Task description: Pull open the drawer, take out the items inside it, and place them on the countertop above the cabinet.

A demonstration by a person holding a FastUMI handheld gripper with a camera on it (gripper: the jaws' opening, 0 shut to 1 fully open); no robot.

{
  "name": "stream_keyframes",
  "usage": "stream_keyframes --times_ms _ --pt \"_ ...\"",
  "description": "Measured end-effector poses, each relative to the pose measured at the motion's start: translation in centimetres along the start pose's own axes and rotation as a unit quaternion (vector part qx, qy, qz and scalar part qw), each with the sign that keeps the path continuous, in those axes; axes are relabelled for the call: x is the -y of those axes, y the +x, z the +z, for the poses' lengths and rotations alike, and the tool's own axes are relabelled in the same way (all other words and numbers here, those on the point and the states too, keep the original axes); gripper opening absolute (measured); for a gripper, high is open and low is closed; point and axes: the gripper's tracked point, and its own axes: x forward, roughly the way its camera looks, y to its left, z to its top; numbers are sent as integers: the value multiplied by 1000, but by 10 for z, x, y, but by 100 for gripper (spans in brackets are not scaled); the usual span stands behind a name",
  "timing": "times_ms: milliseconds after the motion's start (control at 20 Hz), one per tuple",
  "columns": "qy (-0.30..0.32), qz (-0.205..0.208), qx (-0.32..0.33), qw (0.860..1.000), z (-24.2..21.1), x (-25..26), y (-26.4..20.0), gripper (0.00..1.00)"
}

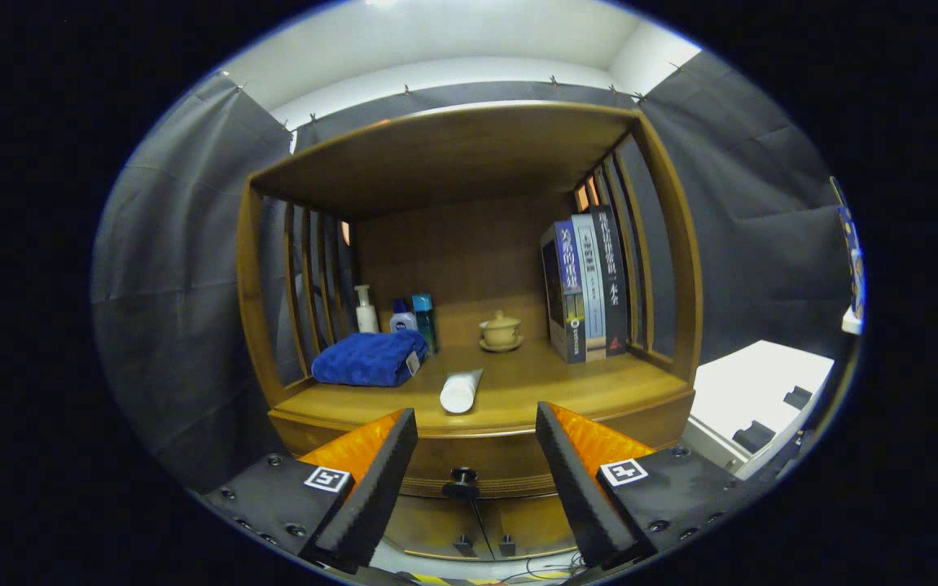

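The claw hung in front of a wooden cabinet, its two fingers spread wide apart and holding nothing. Between them, just ahead, sat the dark knob of the drawer — shut, flush under the surface. Below the drawer were two small doors.

On the surface a white tube lay near the front edge, cap end toward the claw. Left of it was a folded blue towel; behind the towel stood a white pump bottle, a blue bottle and a teal one. A small lidded cup on a saucer stood toward the back — well apart from the tube. A row of books stood upright against the right-hand slats. A white box sat to the cabinet's right.
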Motion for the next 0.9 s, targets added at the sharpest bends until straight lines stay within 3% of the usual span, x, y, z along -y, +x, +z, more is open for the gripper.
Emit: stream_keyframes --times_ms 350,500,700,900 --pt "30 21 84 996 86 20 -60 96" --pt "0 6 106 994 112 40 -77 96" --pt "-34 -7 118 992 120 45 -91 96" --pt "-27 19 123 992 120 33 -92 96"
